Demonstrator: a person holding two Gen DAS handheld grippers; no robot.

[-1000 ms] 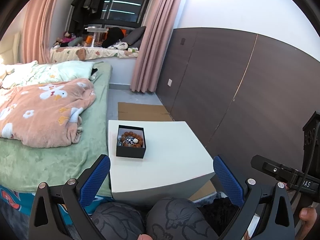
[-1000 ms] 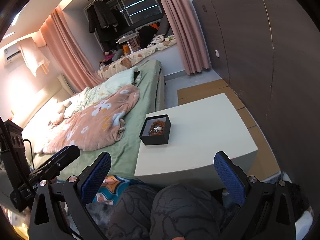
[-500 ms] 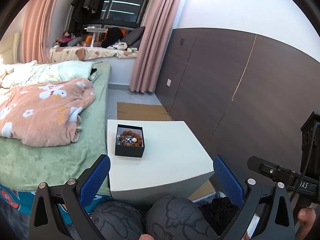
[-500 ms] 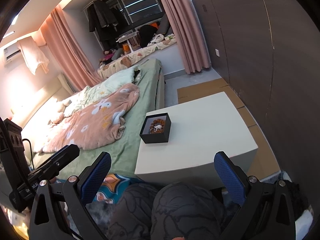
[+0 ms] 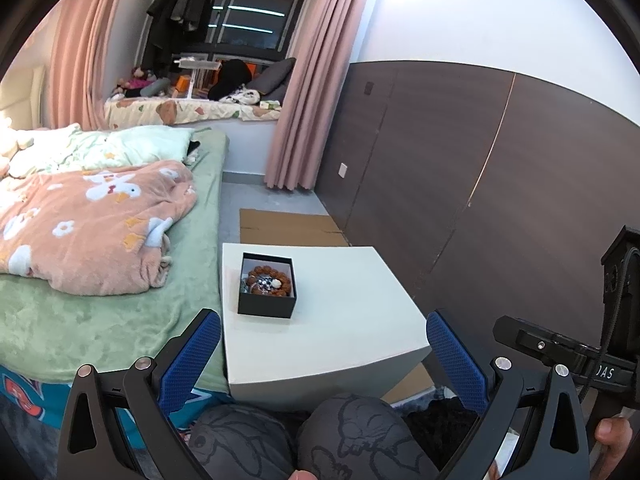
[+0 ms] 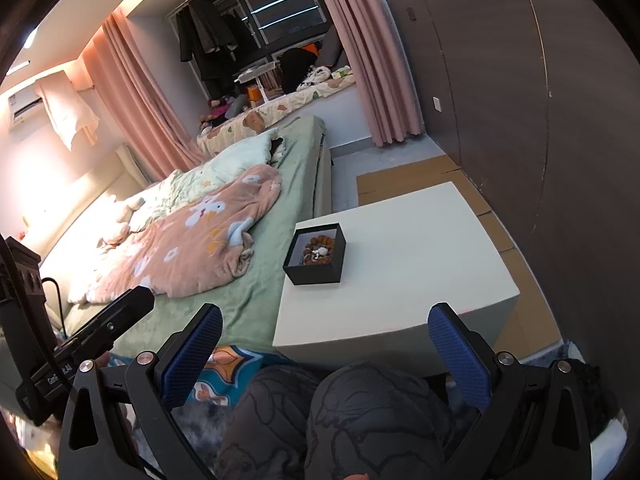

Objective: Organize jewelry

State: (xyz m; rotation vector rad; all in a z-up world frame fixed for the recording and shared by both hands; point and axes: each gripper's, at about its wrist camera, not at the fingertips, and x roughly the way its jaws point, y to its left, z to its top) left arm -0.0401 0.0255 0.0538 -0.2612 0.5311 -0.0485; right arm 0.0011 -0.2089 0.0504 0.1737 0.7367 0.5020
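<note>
Left wrist: left gripper (image 5: 323, 354) fingers apart, empty — box (image 5: 267, 285) with beads (image 5: 267, 279) ahead between them on worktop (image 5: 344, 304). Right gripper (image 6: 326, 352) likewise spread.

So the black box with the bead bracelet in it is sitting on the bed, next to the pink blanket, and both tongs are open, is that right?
Not quite. The black box sits on the white table beside the bed, not on it; the left wrist view shows this. The bead bracelet is in it, and both the left tongs and right tongs are open.
</note>
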